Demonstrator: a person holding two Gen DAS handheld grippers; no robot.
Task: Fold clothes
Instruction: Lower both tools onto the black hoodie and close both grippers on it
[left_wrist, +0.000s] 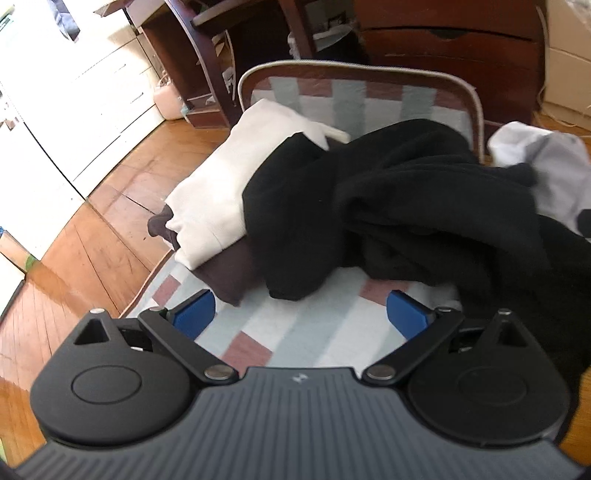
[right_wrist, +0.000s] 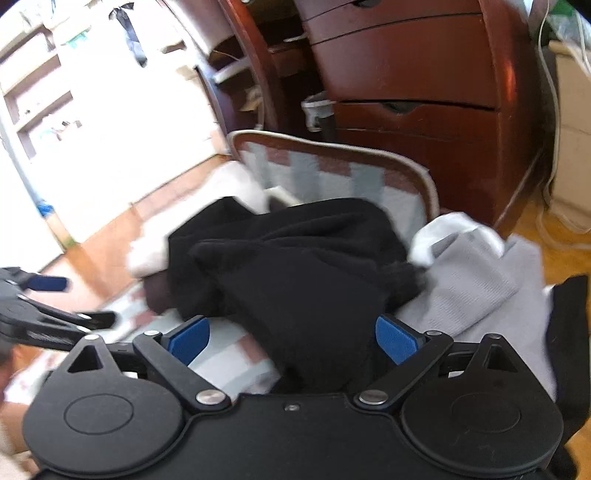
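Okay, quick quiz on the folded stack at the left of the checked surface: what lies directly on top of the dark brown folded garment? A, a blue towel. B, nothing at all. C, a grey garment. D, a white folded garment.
D: in the left wrist view the white folded garment sits on the dark brown folded garment, whose edges show beneath it, beside the crumpled black garment.

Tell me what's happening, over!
Left gripper open, empty. Right gripper open, black garment between its fingers, ungripped. Garment crumpled, unfolded, overlapping folded white stack.
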